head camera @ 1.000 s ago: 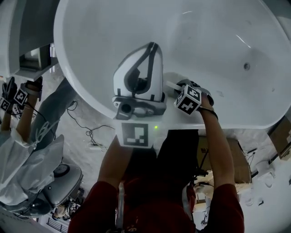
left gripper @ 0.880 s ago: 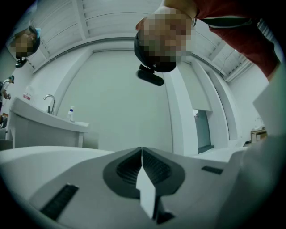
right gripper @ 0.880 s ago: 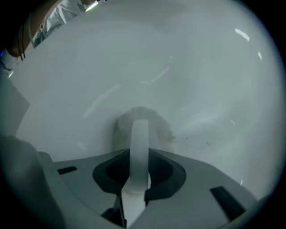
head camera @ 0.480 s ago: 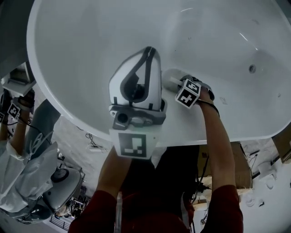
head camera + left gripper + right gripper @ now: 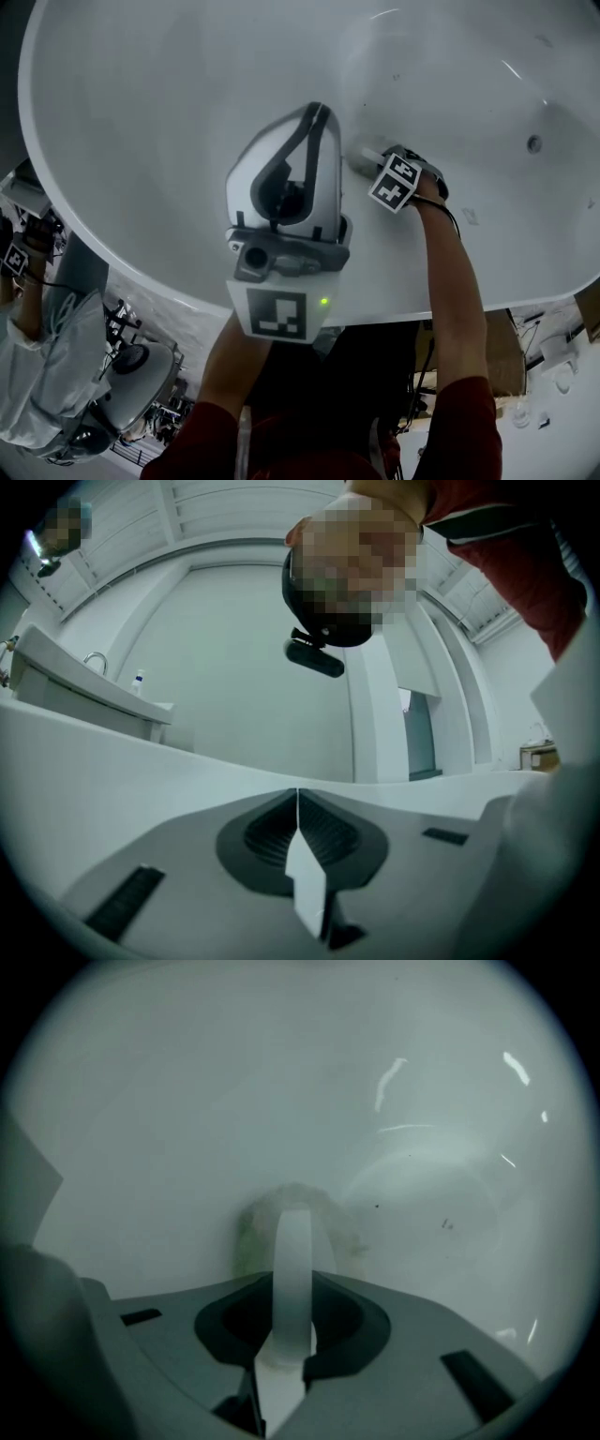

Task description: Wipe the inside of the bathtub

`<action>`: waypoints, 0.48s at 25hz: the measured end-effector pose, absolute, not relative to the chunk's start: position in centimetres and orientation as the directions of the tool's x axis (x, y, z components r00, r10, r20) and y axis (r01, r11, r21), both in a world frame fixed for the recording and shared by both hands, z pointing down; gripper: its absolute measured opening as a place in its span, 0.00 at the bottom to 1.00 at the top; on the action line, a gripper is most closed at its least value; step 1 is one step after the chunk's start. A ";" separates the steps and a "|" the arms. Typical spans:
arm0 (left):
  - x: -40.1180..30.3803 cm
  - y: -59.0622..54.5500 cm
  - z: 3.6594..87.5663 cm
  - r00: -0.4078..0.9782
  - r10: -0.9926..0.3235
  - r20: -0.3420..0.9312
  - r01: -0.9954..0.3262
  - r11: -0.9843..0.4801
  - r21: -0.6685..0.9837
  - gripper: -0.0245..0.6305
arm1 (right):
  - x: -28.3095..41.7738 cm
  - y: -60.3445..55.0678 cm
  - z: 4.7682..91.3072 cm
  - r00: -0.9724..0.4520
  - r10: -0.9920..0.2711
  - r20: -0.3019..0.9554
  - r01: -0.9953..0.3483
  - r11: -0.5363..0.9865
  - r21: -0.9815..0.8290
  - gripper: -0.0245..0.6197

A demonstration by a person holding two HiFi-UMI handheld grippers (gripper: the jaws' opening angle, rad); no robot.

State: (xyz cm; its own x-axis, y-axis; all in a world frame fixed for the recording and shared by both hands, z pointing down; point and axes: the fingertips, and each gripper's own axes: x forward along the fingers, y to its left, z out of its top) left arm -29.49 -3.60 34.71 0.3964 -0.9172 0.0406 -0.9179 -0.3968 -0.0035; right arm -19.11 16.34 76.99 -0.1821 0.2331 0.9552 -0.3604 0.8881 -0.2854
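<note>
The white bathtub [image 5: 178,103] fills the top of the head view. My right gripper [image 5: 367,157] reaches down inside it, shut on a white handle [image 5: 292,1269]. A grey-green wiping pad [image 5: 249,1234] at the handle's end is pressed against the tub's inner wall [image 5: 187,1101]. My left gripper [image 5: 317,117] is held up over the near rim, close to the head camera, clear of the tub surface. Its jaws meet in a thin line with nothing between them [image 5: 298,803]; it looks back at the person's head.
The tub's round fitting [image 5: 533,143] sits at the far right of the basin. Another person [image 5: 37,319] stands left of the tub beside equipment [image 5: 131,370] and cables on the floor. A washbasin with a tap [image 5: 84,691] shows in the left gripper view.
The view has moved over the tub, which now fills more of the picture. My right gripper has slid the pad a little farther into the tub. The left gripper stays raised.
</note>
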 end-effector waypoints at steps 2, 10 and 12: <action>-29.0 -3.9 35.5 0.401 -0.915 0.045 -0.916 -0.402 -0.014 0.06 | -19.0 16.2 78.1 -0.184 0.208 0.961 -0.370 0.891 -0.264 0.18; -27.3 -3.7 36.8 0.433 -0.899 0.064 -0.898 -0.436 -0.063 0.06 | -19.3 15.7 80.2 -0.168 0.134 0.977 -0.373 0.908 -0.188 0.18; -26.3 -3.9 37.1 0.441 -0.895 0.067 -0.893 -0.445 -0.071 0.06 | -18.5 15.4 80.8 -0.157 0.126 0.979 -0.373 0.911 -0.177 0.18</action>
State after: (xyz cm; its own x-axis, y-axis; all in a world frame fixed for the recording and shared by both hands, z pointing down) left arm -26.25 -3.90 37.13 0.4409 -0.8950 0.0671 -0.8926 -0.4451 -0.0714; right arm -18.46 15.36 80.83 -0.1573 0.1260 0.9795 -0.3730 0.9108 -0.1771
